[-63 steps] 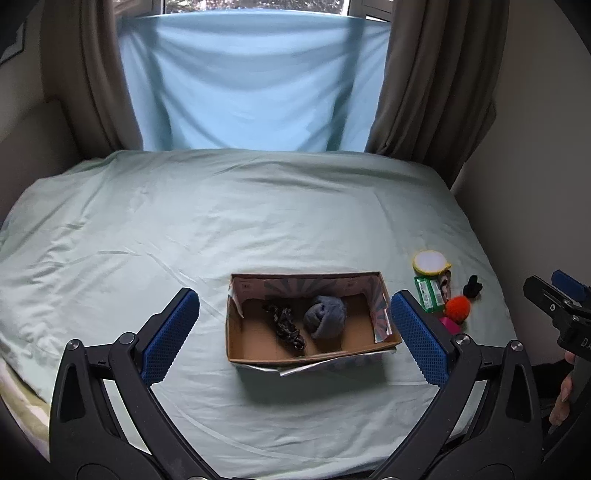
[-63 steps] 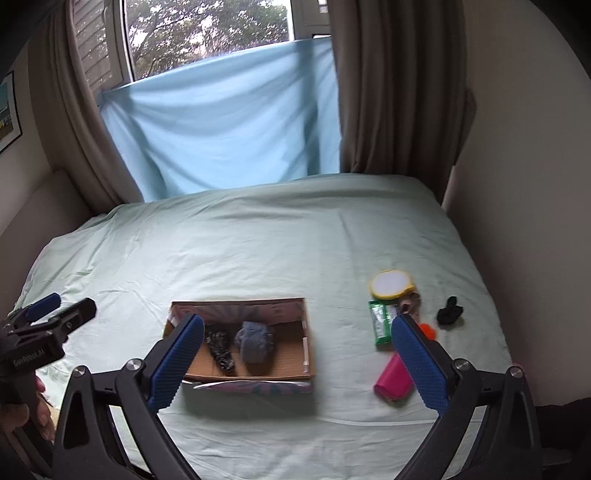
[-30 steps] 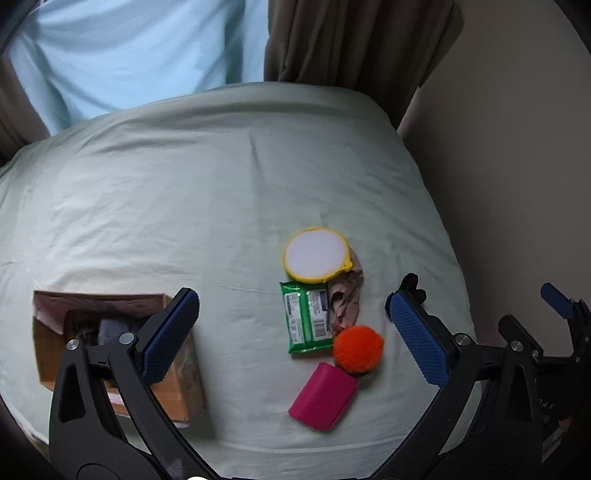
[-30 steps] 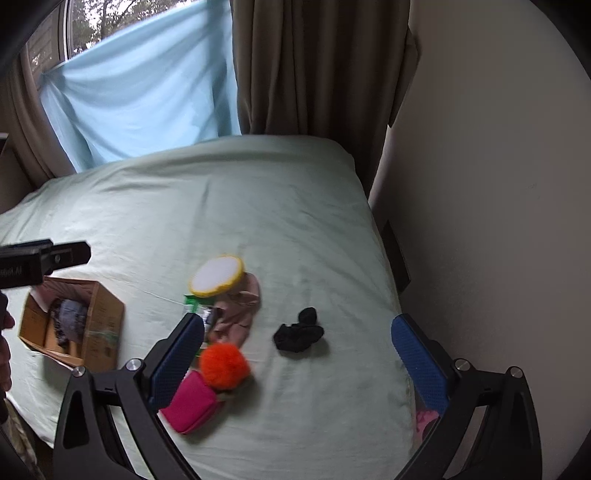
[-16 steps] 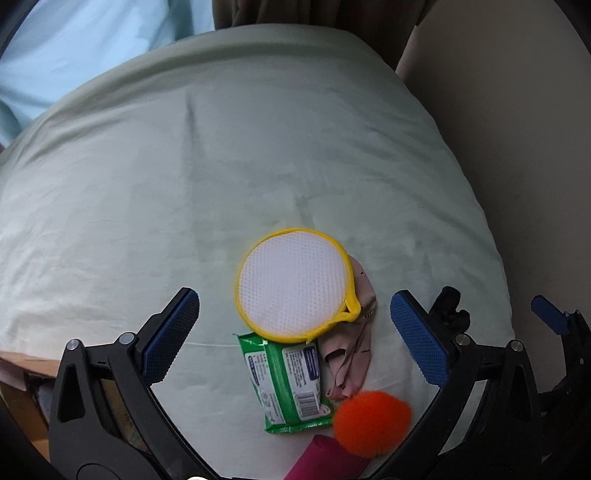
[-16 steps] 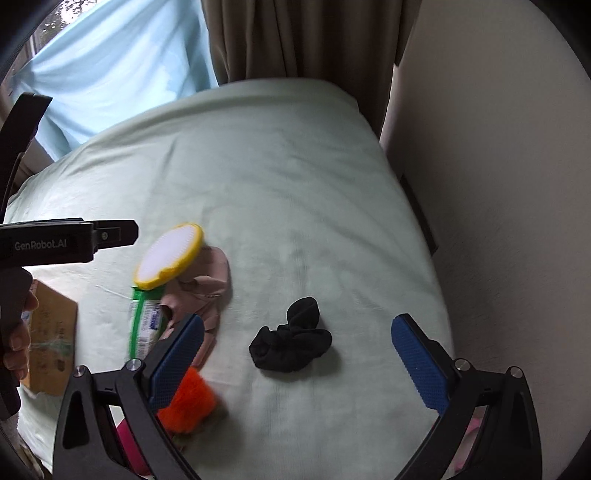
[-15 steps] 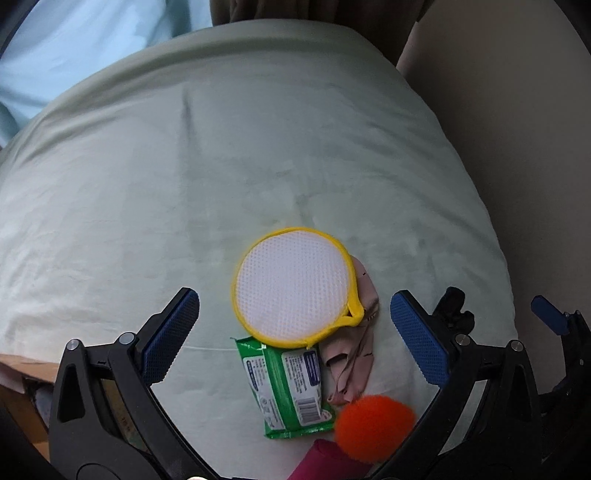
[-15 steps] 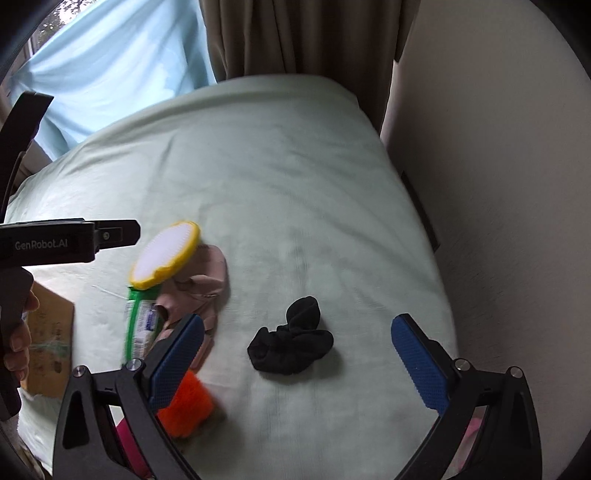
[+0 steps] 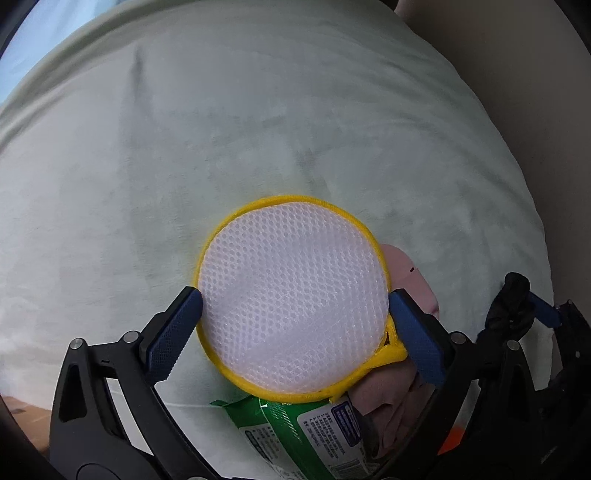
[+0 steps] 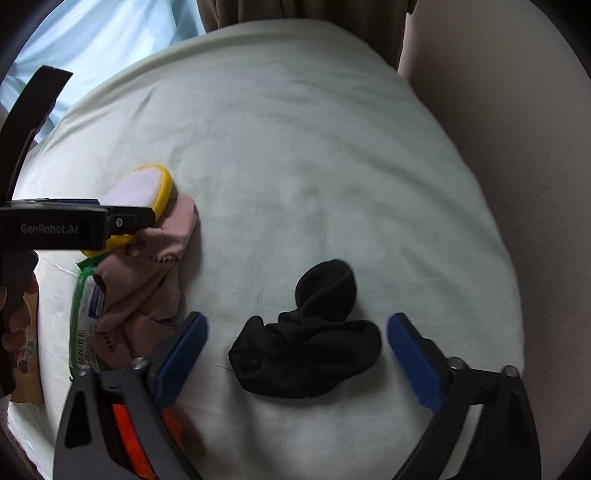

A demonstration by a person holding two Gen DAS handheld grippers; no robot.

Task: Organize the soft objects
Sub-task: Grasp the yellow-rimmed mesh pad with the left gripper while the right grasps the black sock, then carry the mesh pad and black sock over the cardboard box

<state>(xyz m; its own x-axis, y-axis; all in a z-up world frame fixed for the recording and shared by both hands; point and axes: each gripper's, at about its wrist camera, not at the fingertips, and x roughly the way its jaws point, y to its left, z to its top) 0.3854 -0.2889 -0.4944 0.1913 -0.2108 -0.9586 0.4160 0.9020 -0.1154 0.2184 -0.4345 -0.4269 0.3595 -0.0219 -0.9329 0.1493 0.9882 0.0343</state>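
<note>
A round white mesh pad with a yellow rim (image 9: 291, 295) lies on the pale green bed sheet (image 9: 258, 129), partly over a pink cloth (image 9: 413, 291) and a green wipes pack (image 9: 295, 424). My left gripper (image 9: 291, 328) is open, its blue pads at both sides of the pad's rim. A black sock bundle (image 10: 310, 339) lies on the sheet in the right wrist view. My right gripper (image 10: 295, 354) is open, low over it, one pad on each side. The pad (image 10: 144, 192) and pink cloth (image 10: 155, 266) also show there.
An orange pompom (image 10: 125, 424) shows behind my right gripper's left finger. A cardboard box edge (image 10: 26, 369) is at far left. A beige wall (image 10: 517, 110) runs close along the bed's right edge. Curtains (image 10: 295, 11) hang at the back.
Both grippers have come down and forward. The left one now brackets the mesh pad; the right one now brackets the black sock. The box has left the left wrist view.
</note>
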